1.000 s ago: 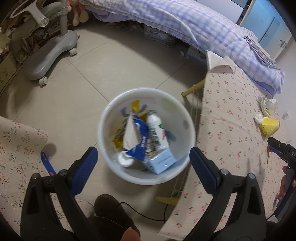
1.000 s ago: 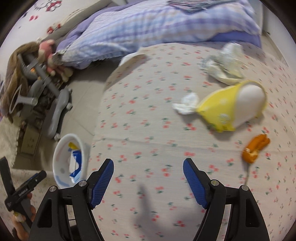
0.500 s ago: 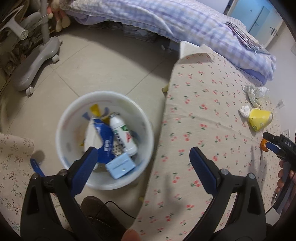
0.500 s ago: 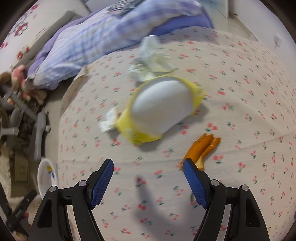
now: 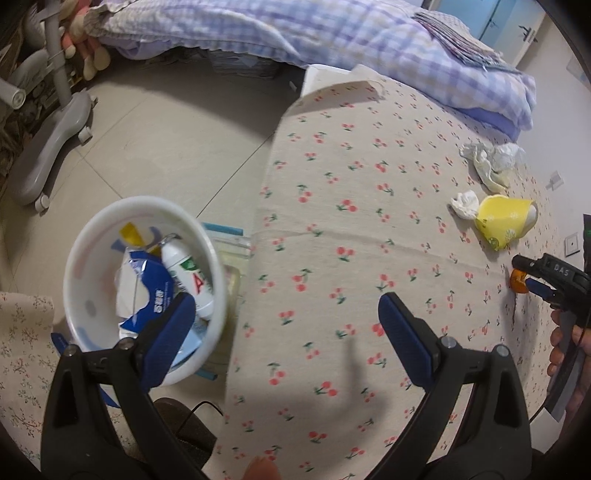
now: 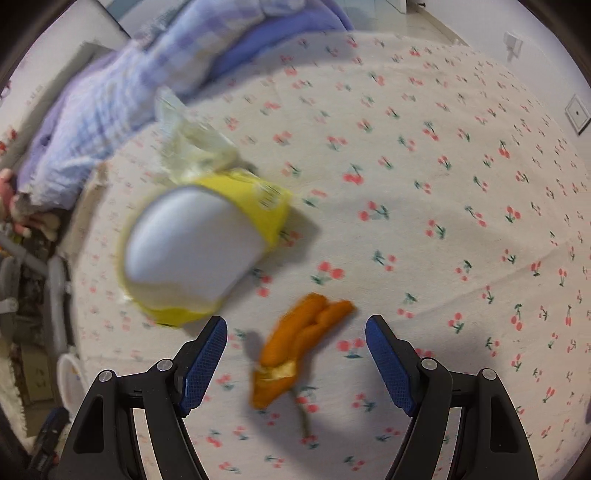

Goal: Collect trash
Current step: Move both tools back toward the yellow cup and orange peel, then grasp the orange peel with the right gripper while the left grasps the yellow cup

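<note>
Two grippers: both point down over a table with a cherry-print cloth [image 5: 351, 229], each with blue pads on black arms.
Chair base [image 5: 48, 147]: grey, wheeled, on the tiled floor far left in the left wrist view.
Waste bin [image 5: 88, 236]: white, round, plastic, on the floor just beside the table's left edge; it holds a white bottle [image 5: 188, 273] with a green mark and a red letter "A", a torn blue-and-white wrapper [image 5: 155, 291] with small unreadable print, and a yellow scrap.
Left gripper [image 5: 286, 343]: jaws wide apart and empty, over the cloth's near left part; its left pad overlaps the bin's rim in view.
Bedding [image 5: 295, 33]: lilac checked quilt behind the table.
Crumpled tissue [image 5: 466, 202]: white, touching the yellow cup.
Yellow paper cup [image 6: 207, 243]: on its side, white inside, a barcode on its wall; blurred.
Wrapper heap [image 5: 491, 162]: pale, crinkled, just beyond the cup.
Orange peel [image 6: 299, 343]: curled, matte, lying on the cloth between the right gripper's pads, untouched.
Right gripper [image 6: 295, 363]: jaws wide apart, gripping nothing; "DAS" reads on its body in the left wrist view.
</note>
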Demonstrator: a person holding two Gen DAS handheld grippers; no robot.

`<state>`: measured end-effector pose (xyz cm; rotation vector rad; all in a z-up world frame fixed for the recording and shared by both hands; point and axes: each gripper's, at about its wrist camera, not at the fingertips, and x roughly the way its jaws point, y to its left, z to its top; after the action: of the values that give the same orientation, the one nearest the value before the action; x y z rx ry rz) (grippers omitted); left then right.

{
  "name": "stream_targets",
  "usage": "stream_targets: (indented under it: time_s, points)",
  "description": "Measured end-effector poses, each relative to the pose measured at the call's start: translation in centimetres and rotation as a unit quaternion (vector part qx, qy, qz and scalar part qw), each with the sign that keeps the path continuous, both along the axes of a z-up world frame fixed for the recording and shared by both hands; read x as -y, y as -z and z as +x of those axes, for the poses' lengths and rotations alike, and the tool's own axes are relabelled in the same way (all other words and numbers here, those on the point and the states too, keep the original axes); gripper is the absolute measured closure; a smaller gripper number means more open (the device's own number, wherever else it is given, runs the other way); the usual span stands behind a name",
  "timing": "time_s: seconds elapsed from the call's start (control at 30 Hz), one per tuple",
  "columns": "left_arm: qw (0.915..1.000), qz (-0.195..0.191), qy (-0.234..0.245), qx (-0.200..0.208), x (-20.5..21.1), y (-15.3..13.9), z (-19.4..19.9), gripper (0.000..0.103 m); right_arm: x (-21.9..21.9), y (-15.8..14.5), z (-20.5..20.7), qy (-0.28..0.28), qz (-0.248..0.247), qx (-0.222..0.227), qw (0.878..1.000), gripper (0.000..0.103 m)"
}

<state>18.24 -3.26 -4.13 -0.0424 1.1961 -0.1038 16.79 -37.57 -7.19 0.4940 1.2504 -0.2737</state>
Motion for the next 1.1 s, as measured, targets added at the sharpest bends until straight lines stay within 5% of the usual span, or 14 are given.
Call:
stream_targets:
  time_s: [0.07,0.13,0.23,0.43,0.77,0.97,1.1]
  points:
    - [0.9999,0.002,0.009,0.005,1.2,-0.2,0.1,0.004,-0.1,-0.2,-0.2,-0.005,-0.017,-0.003,1.0,0.035]
    - [0.9998,0.0,0.018,0.011,2.2,-0.5,0.2,0.004,-0.1,-0.4,-0.5,-0.014,-0.02,-0.002,1.0,0.068]
    - [0.9991,-0.006,0.037,0.02,4.5,-0.8,0.3,0.004,0.1,-0.3,-1.0,-0.029,0.014,0.0,0.999,0.085]
    - [0.9955,-0.018,0.086,0.036,10.1,-1.0,0.4,0.004,1.6,-1.2,-3.0,-0.042,0.028,0.016,0.999,0.086]
    - [0.9775,-0.031,0.186,0.096,20.1,-0.5,1.3,0.005,5.6,-2.9,-6.5,-0.02,0.038,0.044,0.998,0.086]
    - [0.9681,-0.028,0.221,0.115,23.7,0.5,1.8,0.015,7.2,-3.3,-7.2,-0.018,0.032,0.047,0.998,0.086]
    - [0.9645,-0.019,0.237,0.115,24.9,1.4,2.2,0.031,8.4,-3.0,-7.7,-0.015,0.03,0.044,0.998,0.086]
